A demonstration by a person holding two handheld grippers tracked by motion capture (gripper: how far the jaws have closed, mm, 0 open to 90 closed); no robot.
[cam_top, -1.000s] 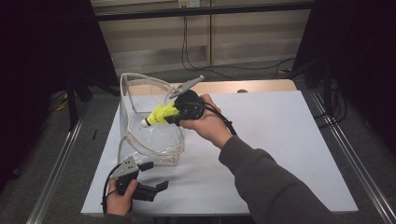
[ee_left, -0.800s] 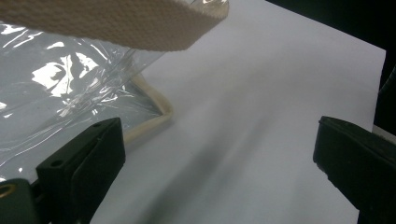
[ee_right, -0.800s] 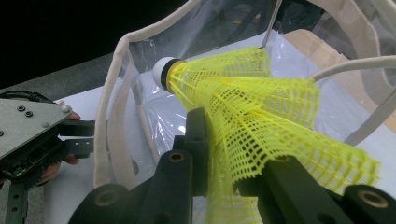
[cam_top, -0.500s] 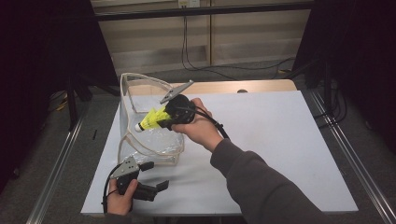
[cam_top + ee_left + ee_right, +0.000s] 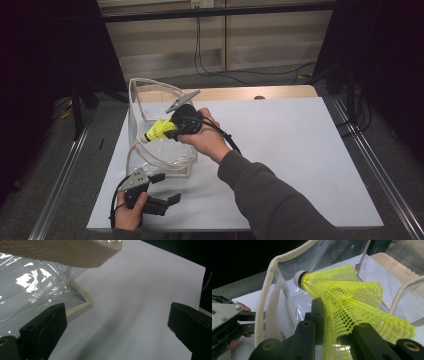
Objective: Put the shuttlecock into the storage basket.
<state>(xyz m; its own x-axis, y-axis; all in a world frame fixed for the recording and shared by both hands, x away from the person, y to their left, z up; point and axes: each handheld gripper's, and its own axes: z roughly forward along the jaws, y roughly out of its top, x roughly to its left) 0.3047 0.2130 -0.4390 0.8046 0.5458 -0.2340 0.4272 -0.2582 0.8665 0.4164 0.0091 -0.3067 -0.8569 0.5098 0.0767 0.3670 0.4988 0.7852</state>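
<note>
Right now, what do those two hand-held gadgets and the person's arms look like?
Each is a black pistol-like tool with two blocky black jaws. The left gripper and the right gripper each carry a grey three-cornered plate on top and trail a black cable. The right arm wears a dark grey sleeve.

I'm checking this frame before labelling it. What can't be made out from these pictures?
- Right tongs, high view: the jaw tips are too small to read where they pinch the yellow shuttlecock.
- Clear bag, high view: glare on the crinkled plastic hides whether anything lies on its floor.
- Clear bag, left gripper view: cut off by the top and left edges.
- Left tongs, left gripper view: the right jaw is cut off by the frame edge.
</note>
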